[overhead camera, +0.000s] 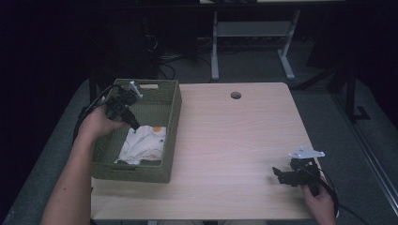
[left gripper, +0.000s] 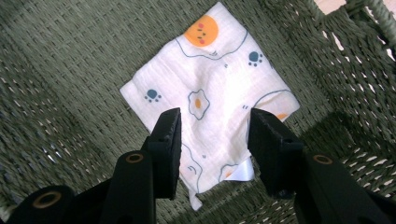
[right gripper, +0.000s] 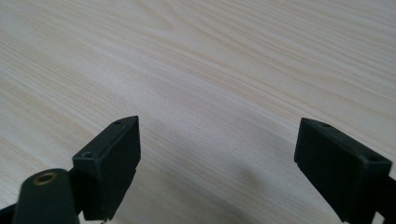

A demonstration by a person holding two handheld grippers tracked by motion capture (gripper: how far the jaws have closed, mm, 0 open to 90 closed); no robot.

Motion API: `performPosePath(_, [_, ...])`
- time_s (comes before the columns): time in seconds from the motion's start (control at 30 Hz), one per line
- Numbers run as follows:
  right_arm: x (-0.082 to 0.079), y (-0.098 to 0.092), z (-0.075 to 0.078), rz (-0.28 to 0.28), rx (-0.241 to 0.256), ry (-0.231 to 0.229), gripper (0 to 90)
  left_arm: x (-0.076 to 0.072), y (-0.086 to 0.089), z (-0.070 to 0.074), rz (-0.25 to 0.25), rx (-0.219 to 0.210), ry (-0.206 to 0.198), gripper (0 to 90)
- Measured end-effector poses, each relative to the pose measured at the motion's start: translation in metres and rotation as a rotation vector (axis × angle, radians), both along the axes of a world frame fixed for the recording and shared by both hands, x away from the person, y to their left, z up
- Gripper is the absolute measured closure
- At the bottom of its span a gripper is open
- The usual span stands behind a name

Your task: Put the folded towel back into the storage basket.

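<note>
Nearest the person, at about five o'clock on the bench [overhead camera: 234, 140], the right tongs [overhead camera: 278, 174] rest low over bare wood with the jaws spread wide and nothing between them; the right gripper view confirms the gap holds only wood grain. They sit well apart from the work.

Farther in, at about nine o'clock, the left hand [overhead camera: 96, 125] reaches into the green woven basket [overhead camera: 172, 123]. The left tongs [left gripper: 212, 140] are moderately open and hold nothing, their tips poised just above the near part of the printed cloth [left gripper: 210, 98], one jaw to each side of it.

The cloth lies flat on the basket floor, toward its near end in the high view. From the left tongs it stretches straight ahead toward twelve o'clock, its long diagonal running from the near corner by the jaws up to the orange sun print at the far corner. The left hand is by far the nearer one, so the pick looks to be its job: a short drop and a squeeze on the near edge.

Whether the jaw tips already touch the fabric cannot be told. The cloth's nearest corner is partly hidden behind the jaws, and a small white tag peeks out beside the right-hand jaw. The room beyond the bench is too dark to make out.
</note>
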State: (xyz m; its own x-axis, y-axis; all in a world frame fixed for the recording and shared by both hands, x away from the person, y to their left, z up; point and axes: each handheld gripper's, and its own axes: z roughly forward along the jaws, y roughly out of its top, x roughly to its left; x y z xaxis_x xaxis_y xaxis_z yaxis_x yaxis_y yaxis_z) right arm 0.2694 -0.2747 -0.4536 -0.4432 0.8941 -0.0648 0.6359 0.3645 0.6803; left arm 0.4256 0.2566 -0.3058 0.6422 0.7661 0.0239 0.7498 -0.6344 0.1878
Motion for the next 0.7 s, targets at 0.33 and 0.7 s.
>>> performPosePath(0.33, [0.002,0.004,-0.001,0.017,-0.002,0.004,14.3,-0.007,0.001,-0.003,0.014,-0.024,0.005,54.0])
performPosePath(0.7, [0.002,0.007,0.001,0.028,-0.004,0.001,14.3,-0.016,-0.003,0.004,0.029,-0.026,-0.010,50.7])
